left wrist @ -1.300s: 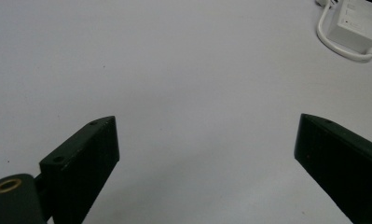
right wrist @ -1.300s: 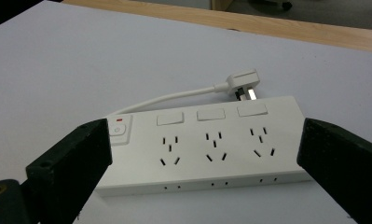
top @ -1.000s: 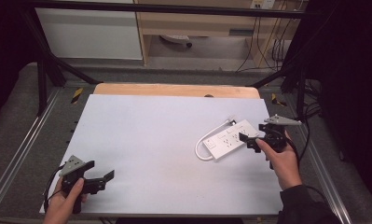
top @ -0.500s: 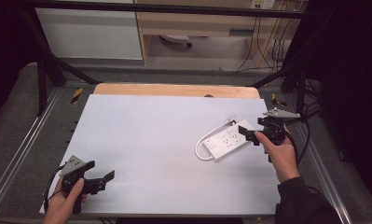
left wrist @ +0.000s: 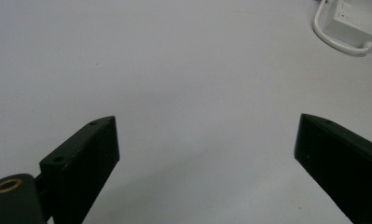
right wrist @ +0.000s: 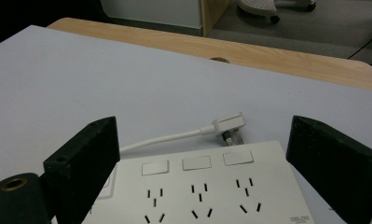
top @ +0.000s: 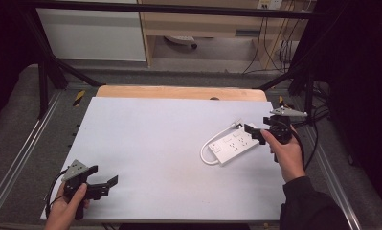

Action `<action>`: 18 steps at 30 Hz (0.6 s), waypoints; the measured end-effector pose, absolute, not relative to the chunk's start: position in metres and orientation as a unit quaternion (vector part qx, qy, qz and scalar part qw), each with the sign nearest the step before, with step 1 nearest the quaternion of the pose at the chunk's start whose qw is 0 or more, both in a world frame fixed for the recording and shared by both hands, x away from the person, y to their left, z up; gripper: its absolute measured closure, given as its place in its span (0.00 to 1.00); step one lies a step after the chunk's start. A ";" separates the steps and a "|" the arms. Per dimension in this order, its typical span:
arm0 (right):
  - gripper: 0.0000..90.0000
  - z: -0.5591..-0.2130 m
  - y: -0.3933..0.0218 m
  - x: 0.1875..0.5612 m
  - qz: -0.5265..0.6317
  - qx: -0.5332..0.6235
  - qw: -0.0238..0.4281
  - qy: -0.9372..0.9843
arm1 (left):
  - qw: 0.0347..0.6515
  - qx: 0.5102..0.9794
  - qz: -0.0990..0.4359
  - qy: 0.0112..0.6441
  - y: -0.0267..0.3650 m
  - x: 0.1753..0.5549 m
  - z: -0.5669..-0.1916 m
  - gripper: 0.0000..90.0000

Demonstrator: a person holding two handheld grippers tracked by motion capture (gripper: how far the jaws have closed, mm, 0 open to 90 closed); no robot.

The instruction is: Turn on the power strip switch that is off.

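Observation:
A white power strip (top: 232,143) with several sockets lies on the right half of the white table top (top: 150,143). Its cord loops round to a plug (top: 237,123) by its far end. My right gripper (top: 253,133) is at the strip's right end. In the right gripper view the strip (right wrist: 197,186) lies between and below the wide-set jaws of the right gripper (right wrist: 202,128), with the plug (right wrist: 229,126) beyond. These jaws have just been closing a little, and the pads do not touch the strip. My left gripper (top: 102,175) rests open at the near left corner, nothing between its jaws (left wrist: 205,121).
A wooden table edge (top: 179,92) runs along the far side of the white top. Metal rails (top: 16,158) flank the table. The strip's corner and cord (left wrist: 356,18) show far off in the left gripper view. A cabinet and cables stand beyond the table.
My right hand has shifted slightly toward the far side at the strip's right end. The left hand and the strip have stayed put.

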State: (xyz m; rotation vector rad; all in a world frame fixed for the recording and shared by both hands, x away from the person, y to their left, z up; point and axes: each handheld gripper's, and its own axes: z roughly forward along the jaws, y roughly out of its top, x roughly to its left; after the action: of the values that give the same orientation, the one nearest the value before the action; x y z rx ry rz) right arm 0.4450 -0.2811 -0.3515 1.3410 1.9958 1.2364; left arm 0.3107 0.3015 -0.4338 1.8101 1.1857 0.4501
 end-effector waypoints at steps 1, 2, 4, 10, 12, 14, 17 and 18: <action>0.13 -0.351 -0.281 0.447 0.448 0.484 0.219 0.719 | 0.449 0.732 0.182 0.479 0.301 0.311 -0.434 0.07; 0.13 -0.351 -0.281 0.447 0.448 0.484 0.219 0.719 | 0.449 0.733 0.182 0.479 0.301 0.311 -0.434 0.07; 0.15 -0.351 -0.280 0.448 0.448 0.486 0.217 0.718 | 0.448 0.733 0.182 0.478 0.301 0.311 -0.434 0.07; 0.19 -0.352 -0.279 0.453 0.450 0.487 0.220 0.715 | 0.446 0.734 0.181 0.479 0.301 0.311 -0.435 0.07; 0.21 -0.352 -0.278 0.454 0.448 0.487 0.220 0.717 | 0.446 0.734 0.181 0.478 0.301 0.311 -0.435 0.07; 0.24 -0.353 -0.277 0.456 0.448 0.485 0.219 0.718 | 0.446 0.735 0.181 0.479 0.301 0.311 -0.435 0.07; 0.29 -0.354 -0.274 0.457 0.445 0.484 0.220 0.720 | 0.446 0.735 0.181 0.478 0.301 0.311 -0.435 0.07; 0.31 -0.354 -0.274 0.458 0.445 0.482 0.220 0.722 | 0.446 0.735 0.181 0.478 0.301 0.311 -0.435 0.07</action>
State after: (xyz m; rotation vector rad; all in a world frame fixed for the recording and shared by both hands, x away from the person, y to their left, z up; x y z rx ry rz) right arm 0.4577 -0.2741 -0.3544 1.3339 1.9960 1.2291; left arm 0.3110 0.3008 -0.4349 1.8196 1.1851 0.4480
